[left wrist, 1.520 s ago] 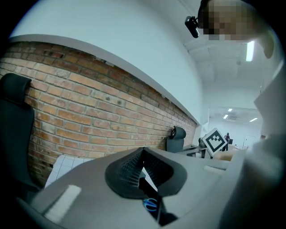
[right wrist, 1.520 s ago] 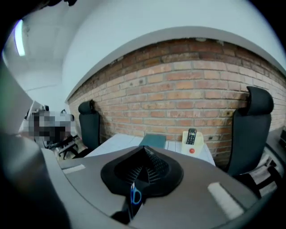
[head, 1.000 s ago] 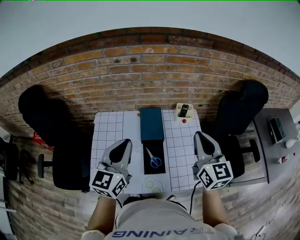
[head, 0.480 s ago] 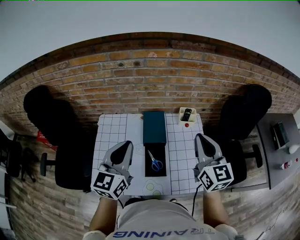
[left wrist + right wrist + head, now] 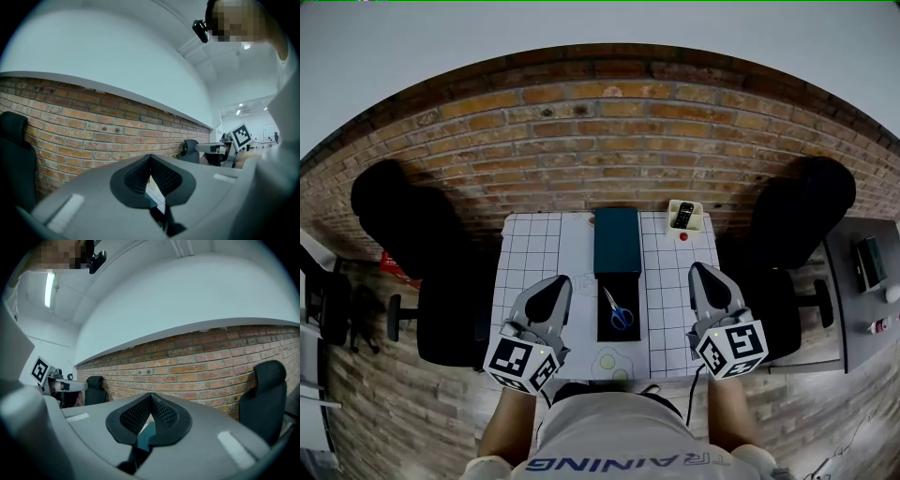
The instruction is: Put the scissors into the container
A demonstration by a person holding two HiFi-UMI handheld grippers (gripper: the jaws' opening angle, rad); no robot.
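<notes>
left gripper [image 5: 555, 283] and right gripper [image 5: 702, 272] both closed and empty.

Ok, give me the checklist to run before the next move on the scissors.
1. Scissors found: ok. They lie on the dark tray, in front of the teal box.
2. Left hand-held gripper empty: ok. The jaws are together with nothing between them.
3. Right hand-held gripper empty: ok. The jaws are together with nothing between them.
4. Jaws open for a pick: not ok. Both are shut.
5. Scissors within easy reach: ok, probably. They lie between the two grippers.
6. Scissors already stowed: cannot tell. The tray may be part of the box.
</notes>
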